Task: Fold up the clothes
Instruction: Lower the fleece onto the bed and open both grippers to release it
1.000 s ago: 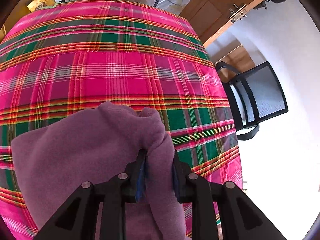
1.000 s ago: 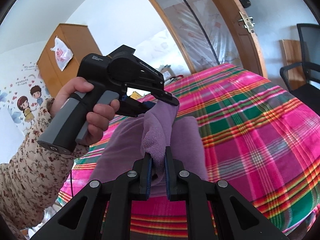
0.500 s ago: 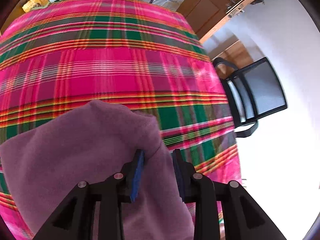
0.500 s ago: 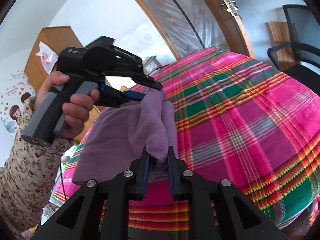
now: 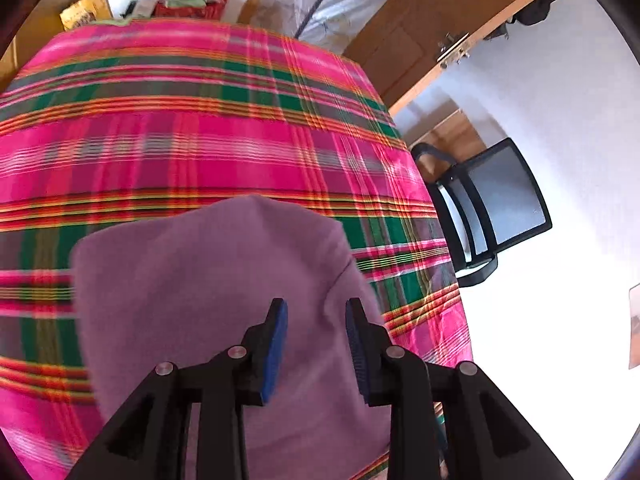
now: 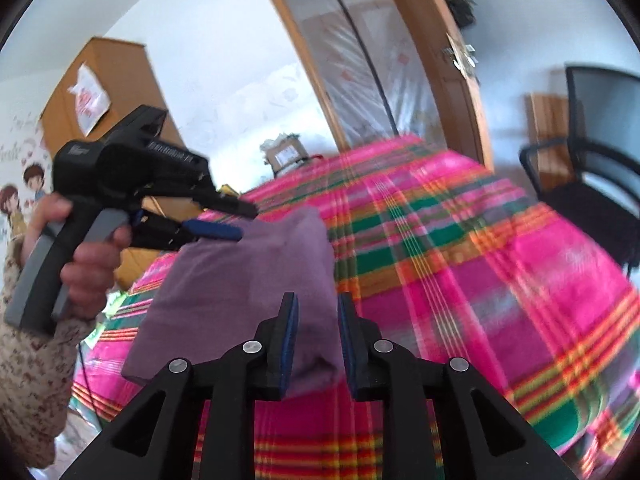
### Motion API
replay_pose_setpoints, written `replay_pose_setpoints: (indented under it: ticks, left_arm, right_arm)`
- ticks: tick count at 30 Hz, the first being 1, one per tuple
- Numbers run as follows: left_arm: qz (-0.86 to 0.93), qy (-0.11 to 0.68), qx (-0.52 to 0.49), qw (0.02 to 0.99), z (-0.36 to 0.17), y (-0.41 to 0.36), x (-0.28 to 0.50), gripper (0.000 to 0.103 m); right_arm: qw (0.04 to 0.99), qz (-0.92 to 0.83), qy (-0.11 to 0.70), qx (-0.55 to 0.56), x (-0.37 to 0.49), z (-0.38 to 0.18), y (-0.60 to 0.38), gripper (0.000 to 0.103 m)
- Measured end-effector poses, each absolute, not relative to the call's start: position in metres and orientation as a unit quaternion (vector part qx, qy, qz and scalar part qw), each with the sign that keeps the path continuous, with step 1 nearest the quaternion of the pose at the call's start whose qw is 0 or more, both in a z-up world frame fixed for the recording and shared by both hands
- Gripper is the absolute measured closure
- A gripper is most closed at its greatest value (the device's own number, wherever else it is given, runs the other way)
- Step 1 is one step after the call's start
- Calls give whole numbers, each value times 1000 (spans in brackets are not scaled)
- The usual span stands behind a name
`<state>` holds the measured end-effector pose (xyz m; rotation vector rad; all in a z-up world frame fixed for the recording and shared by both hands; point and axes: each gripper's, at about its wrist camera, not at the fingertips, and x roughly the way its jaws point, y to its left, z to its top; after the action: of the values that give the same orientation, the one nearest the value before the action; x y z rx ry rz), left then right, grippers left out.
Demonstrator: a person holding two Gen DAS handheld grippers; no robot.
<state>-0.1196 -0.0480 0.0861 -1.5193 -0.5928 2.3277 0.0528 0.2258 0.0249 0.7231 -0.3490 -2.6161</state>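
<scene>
I've got the folded mauve fleece garment (image 5: 208, 304) lying flat on the pink, green and orange plaid bedspread (image 5: 180, 152); it fills lower centre of the left wrist view and sits centre-left in the right wrist view (image 6: 256, 280)

Left gripper (image 5: 316, 340): blue pads parted, jaws have just been opening, no cloth pinched, fleece shows behind the gap and not pressed by either pad. From the right wrist view the same left gripper (image 6: 236, 222) hangs at left of frame just above the garment's far corner, jaws apart, nothing between them. My hand (image 6: 92, 264) in a floral-print sleeve (image 6: 36, 376) wraps its grey handle

Right gripper (image 6: 316, 336): jaws have just been opening too, a clear gap between the pads. The near folded edge of the fleece sits in that gap, but the pads don't look pressed onto it, so I read it as released

Surroundings: black mesh office chair (image 5: 492, 208) at right of the left wrist view, beside the bed's edge. Wooden door frame with plastic sheeting (image 6: 360, 64) top centre of the right wrist view. Orange wooden cabinet (image 6: 104, 92) upper left, with a white plastic bag (image 6: 86, 98) hanging on it. Red basket of clutter (image 5: 192, 4) past the far edge of the bed, top of the left wrist view. Both views are slightly motion-blurred
</scene>
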Motion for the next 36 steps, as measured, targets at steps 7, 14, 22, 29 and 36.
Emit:
replay_pose_setpoints:
  ticks: [7, 14, 22, 29, 36]
  left_arm:
    - [827, -227, -501, 115, 81, -95, -76, 73]
    - [813, -265, -504, 120, 54, -120, -40, 73]
    - [811, -276, -498, 133, 48, -130, -21, 73]
    - [815, -271, -488, 153, 42, -132, -11, 73]
    - [807, -286, -489, 169, 36, -140, -11, 73]
  right_arm:
    - [212, -932, -83, 284, 28, 23, 211, 81]
    - [203, -924, -83, 315, 24, -1, 222, 81]
    - [204, -924, -73, 316, 27, 5, 224, 80]
    - [225, -925, -74, 297, -6, 28, 219, 81]
    - [270, -895, -79, 348, -44, 21, 204, 89]
